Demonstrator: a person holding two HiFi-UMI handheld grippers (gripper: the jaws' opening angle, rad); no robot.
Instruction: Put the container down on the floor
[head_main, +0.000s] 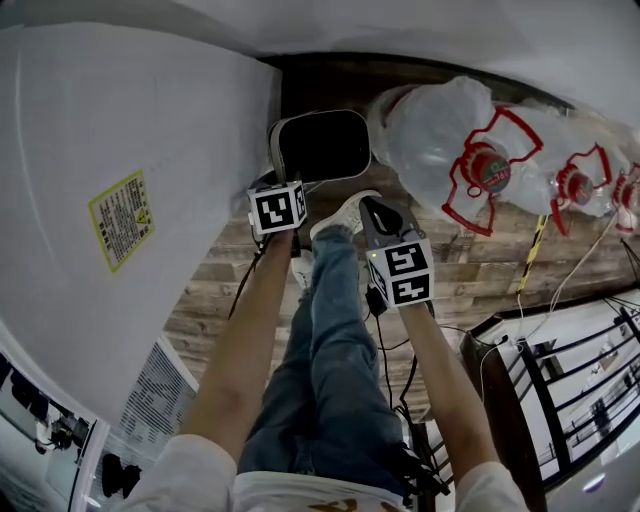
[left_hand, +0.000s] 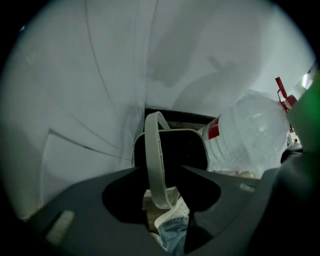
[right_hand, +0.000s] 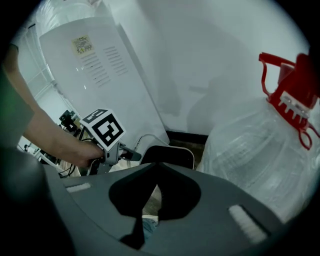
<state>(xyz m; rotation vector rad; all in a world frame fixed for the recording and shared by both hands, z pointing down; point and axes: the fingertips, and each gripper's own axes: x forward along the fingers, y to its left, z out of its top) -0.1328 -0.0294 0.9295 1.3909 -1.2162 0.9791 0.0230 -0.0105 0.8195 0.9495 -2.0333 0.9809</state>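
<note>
So the container (head_main: 320, 148) is a rounded-rectangle tub, smooth pale plastic round the rim and dark inside, sitting low at the corner where the white wall meets the dark skirting, about 12 o'clock from the left gripper (left_hand: 161, 175) in the head view; honestly can't tell if its base touches the planks or hangs just off them. Its handle (left_hand: 155, 150) is a thin flat pale-grey hoop arcing over the mouth; in the left gripper view that hoop runs straight down between the two dark matte jaws, which are closed in on it and pinching it. The right gripper (right_hand: 156, 167) is off at 3 o'clock of the left one, jaws pressed together with nothing between them, not touching the tub. Right beside the tub at 3 o'clock is a big clear water bottle (head_main: 440, 140), crinkly see-through plastic, with a glossy red carry handle (head_main: 490, 170); more of the same bottles trail off further that way. At 9 o'clock there's a tall smooth white appliance (head_main: 120, 180) with a yellow sticker (head_main: 122, 218). The floor (head_main: 480, 270) is rough brown wood planks; blue jeans (head_main: 335, 340) and a white sneaker (head_main: 343, 215) show at 6 o'clock of the tub, between the two grippers.
</note>
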